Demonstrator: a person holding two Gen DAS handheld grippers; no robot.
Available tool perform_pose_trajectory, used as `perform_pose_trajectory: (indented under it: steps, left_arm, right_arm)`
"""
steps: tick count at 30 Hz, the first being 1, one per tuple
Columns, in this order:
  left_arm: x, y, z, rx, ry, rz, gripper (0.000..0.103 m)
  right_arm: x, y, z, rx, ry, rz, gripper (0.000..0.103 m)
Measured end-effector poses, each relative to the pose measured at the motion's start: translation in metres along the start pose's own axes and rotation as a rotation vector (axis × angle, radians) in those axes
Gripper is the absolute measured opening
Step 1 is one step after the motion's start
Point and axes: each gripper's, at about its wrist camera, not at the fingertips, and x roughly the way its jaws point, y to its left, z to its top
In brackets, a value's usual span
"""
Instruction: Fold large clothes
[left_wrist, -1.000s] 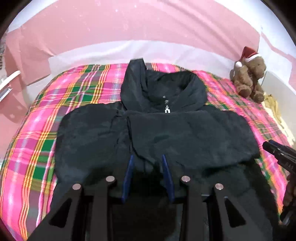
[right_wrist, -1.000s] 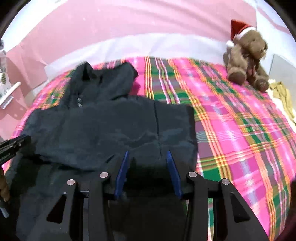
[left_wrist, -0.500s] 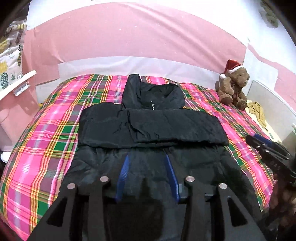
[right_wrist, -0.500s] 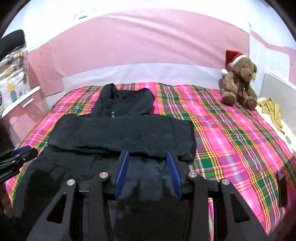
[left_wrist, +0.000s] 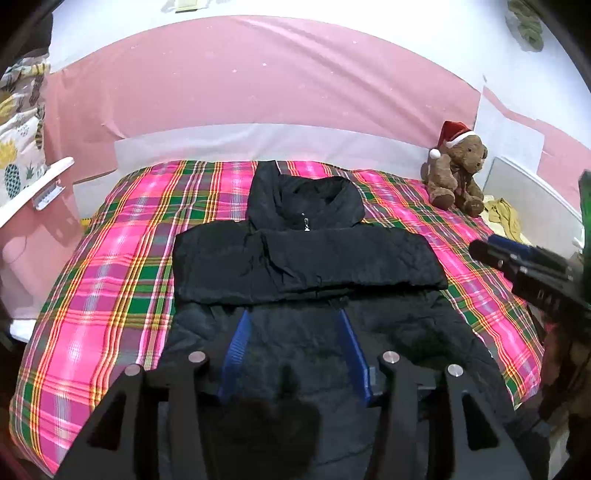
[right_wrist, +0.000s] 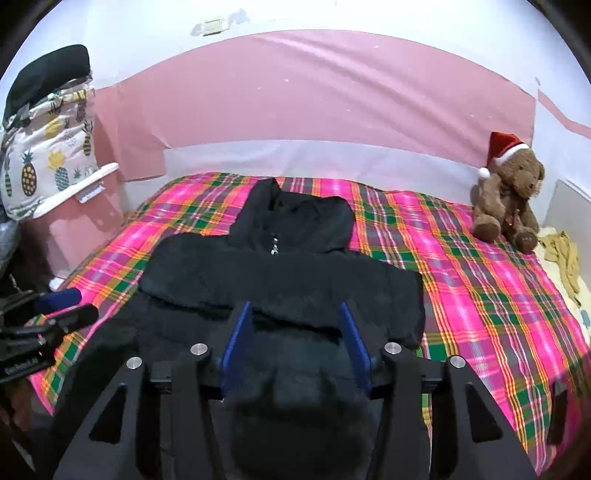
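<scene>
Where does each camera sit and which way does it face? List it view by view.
Left wrist: on the left gripper, facing the black hooded jacket on the pink plaid bedspread; its open blue fingers show, the right gripper at the right edge.
Right wrist: on the right gripper, facing the jacket; the left gripper shows at left.
Shared: jacket, bedspread, brown teddy bear in a Santa hat.

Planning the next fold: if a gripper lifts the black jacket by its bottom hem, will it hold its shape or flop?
The black jacket will probably flop: its sleeves already lie folded flat across the chest, following the plaid bedspread. Its puffy, crinkled surface suggests light padding, so likely bulky yet light. The shell looks smooth, so it might slip from a shallow pinch.
</scene>
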Motion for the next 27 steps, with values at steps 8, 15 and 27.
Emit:
perform_pose_trajectory:
  steps: [8, 15, 27]
  left_arm:
    - [0.02, 0.006, 0.041, 0.031, 0.0, 0.011, 0.056]
    - [0.063, 0.013, 0.092, 0.036, 0.019, -0.002, 0.06]
    - [0.203, 0.038, 0.171, 0.026, 0.108, 0.036, 0.064]
  right_arm:
    - [0.022, -0.003, 0.04, -0.016, -0.006, 0.043, 0.05]
    - [0.062, -0.024, 0.07, 0.005, 0.033, 0.074, 0.05]
    - [0.199, -0.079, 0.12, 0.096, 0.179, 0.072, 0.051]
